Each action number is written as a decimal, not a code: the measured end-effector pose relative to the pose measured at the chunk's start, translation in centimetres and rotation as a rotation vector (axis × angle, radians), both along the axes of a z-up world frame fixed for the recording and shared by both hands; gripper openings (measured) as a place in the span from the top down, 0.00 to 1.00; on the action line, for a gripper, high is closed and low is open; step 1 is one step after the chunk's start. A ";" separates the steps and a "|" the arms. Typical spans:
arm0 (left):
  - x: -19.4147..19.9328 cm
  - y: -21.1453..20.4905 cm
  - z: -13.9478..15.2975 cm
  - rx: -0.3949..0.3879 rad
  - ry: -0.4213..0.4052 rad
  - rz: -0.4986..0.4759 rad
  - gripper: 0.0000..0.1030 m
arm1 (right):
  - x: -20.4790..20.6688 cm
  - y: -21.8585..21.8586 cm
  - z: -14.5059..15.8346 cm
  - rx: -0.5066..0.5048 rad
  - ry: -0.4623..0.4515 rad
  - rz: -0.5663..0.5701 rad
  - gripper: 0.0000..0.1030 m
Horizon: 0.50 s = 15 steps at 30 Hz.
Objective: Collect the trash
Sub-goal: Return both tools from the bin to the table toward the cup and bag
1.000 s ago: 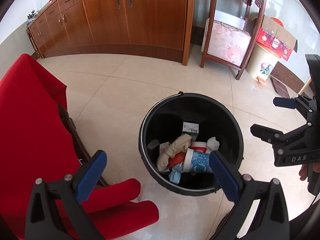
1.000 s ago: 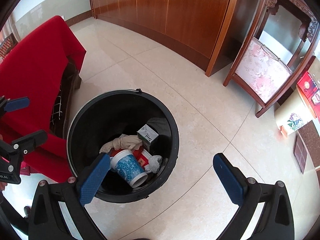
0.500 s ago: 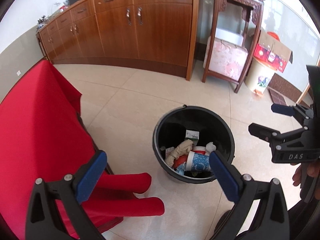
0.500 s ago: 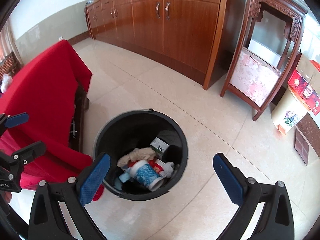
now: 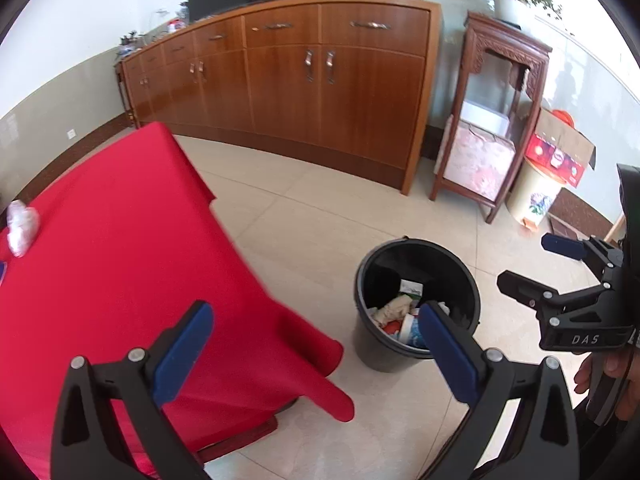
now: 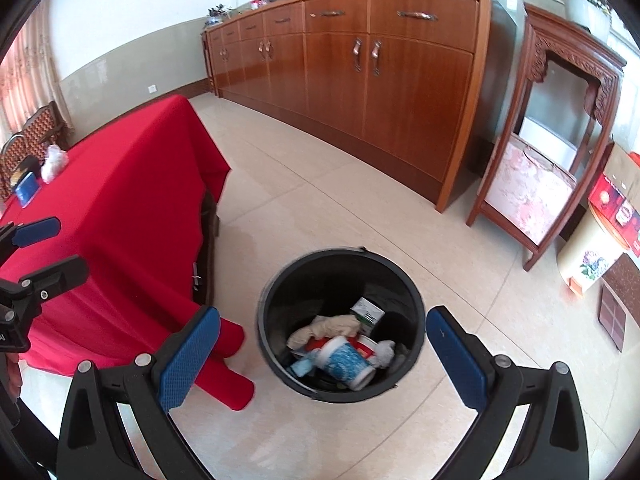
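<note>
1. Both grippers hang in the air above a tiled floor, each with its blue-padded fingers spread wide and holding nothing. The left gripper (image 5: 312,344) looks over the near corner of a table draped in a red cloth (image 5: 120,248); the right gripper (image 6: 320,352) looks down into a black bin (image 6: 264,320).

2. The bin stands on the floor just beside the hanging corner of the red cloth. Inside lie a blue-and-white paper cup (image 6: 346,362) on its side, a crumpled beige wrapper (image 6: 324,328), a small white-and-green carton (image 6: 368,312) and a grey wad (image 6: 384,350).

3. Trash left to collect appears to be on the table's far left edge: a crumpled whitish bag (image 5: 22,226), next to a small blue packet (image 6: 27,189). The fisheye view makes both small, so their material is uncertain.

4. The bag is probably light, soft and easily crushed. A pinch across its bunched middle should hold; thin film may slip, so close fully.

5. The flat packet looks stiffer; take it by a raised edge.
</note>
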<state>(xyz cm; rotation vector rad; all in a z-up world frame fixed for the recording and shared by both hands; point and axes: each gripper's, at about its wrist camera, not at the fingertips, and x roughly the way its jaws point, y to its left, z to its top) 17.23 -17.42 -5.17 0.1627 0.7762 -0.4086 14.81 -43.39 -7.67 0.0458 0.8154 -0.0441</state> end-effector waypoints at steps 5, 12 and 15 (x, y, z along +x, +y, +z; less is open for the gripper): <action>-0.3 2.8 0.9 -0.016 -0.020 0.054 0.00 | 0.2 3.2 1.8 0.004 -0.034 0.053 0.00; -0.4 7.8 1.9 -0.029 -0.047 0.152 0.00 | 1.0 8.3 3.4 0.005 -0.065 0.144 0.00; -0.4 10.3 2.2 -0.025 -0.057 0.206 0.00 | 1.6 10.7 4.2 0.013 -0.084 0.192 0.00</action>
